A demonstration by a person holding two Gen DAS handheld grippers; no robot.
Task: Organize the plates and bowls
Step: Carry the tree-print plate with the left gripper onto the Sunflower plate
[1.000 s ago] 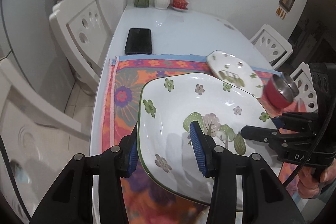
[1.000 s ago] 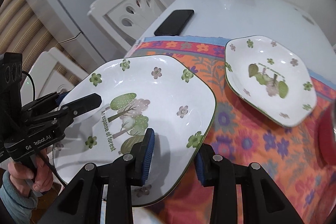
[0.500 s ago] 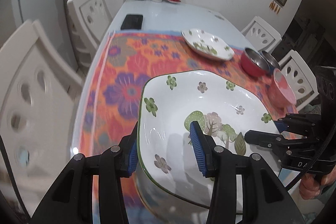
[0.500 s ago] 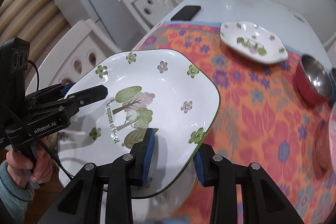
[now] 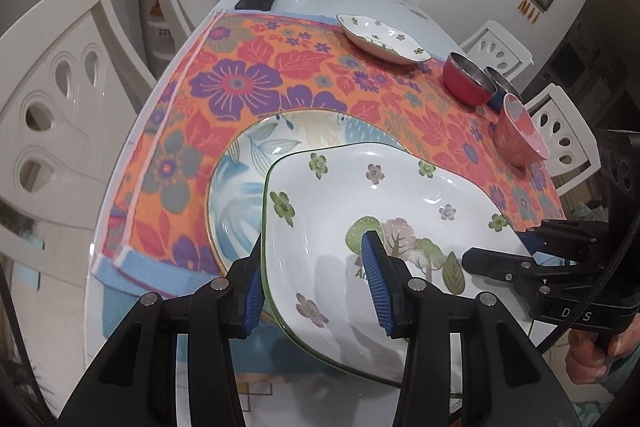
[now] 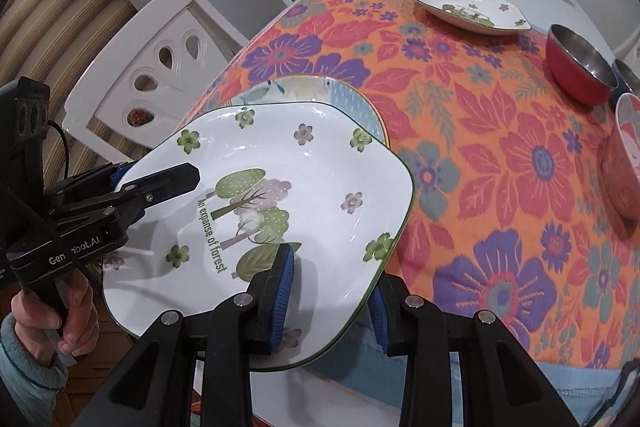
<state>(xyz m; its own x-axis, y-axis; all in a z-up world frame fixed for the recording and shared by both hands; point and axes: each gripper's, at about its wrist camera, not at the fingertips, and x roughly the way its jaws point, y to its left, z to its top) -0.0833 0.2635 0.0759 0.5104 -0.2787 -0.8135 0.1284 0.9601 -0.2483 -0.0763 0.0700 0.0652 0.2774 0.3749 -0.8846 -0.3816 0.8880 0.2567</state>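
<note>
While both hand-held grippers (image 5: 316, 279) (image 6: 332, 293) pinch opposite rims of the forest plate (image 5: 360, 227), we note the blue-leaf plate (image 5: 248, 163) directly beneath, frame centre-left.

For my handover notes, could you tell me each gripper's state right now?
Left gripper: shut on the forest plate.
Right gripper: shut on the same plate.

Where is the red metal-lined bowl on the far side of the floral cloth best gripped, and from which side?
Grip the red bowl by its thin rim, one finger inside and one outside. It sits upright with its mouth open and its round wall tapers downward, so a side pinch would likely slip. Come from above on its near-left edge, probably; a second metal bowl crowds its right side.
</note>
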